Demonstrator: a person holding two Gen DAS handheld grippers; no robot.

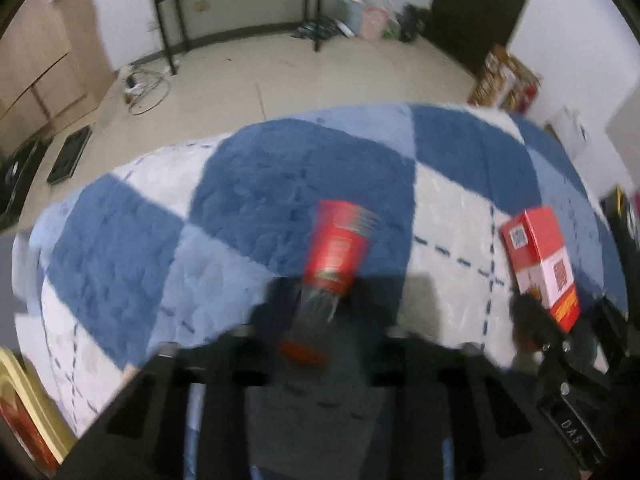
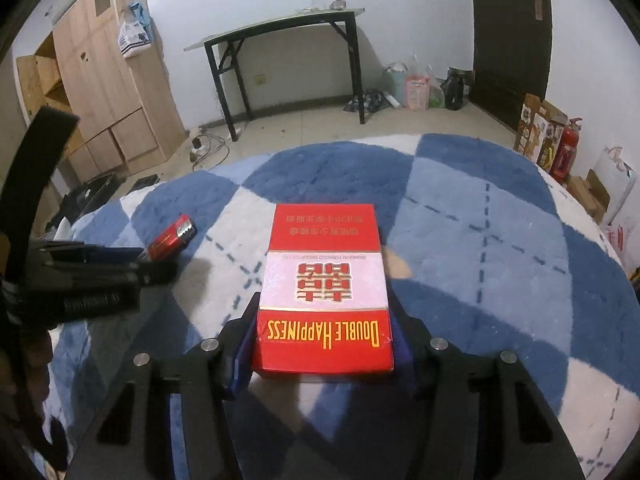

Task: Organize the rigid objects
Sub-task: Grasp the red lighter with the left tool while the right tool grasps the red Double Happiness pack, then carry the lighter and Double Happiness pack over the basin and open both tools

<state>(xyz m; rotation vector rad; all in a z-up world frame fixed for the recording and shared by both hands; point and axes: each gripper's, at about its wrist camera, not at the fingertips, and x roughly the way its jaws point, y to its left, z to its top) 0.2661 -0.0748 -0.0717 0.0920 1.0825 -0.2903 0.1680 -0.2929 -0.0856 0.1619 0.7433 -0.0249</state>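
A red-and-white cigarette pack (image 2: 324, 292) marked "Double Happiness" sits pinched between the jaws of the right gripper (image 2: 322, 344), held flat just above a blue-and-white checked blanket (image 2: 480, 240) that covers a bed. To its left, the left gripper (image 1: 320, 320) grips a small red cylindrical item (image 1: 334, 256), perhaps a lighter. The left wrist view is smeared by motion, so whether those jaws press it firmly or only bracket it cannot be told; in the right wrist view the same red item (image 2: 172, 236) pokes out past the left gripper's fingers (image 2: 120, 272).

Both objects appear to be mid-carry, well apart from each other, over the blanket. The step in hand looks like bringing the two together for tidy placement. To do it well, the pack should stay level and be lowered until its underside rests on the soft blanket before the jaws spread, since the plush surface may let it tip. The red item wants a slower hand and a spot beside the pack, aligned with its long edge rather than dropped at an angle.
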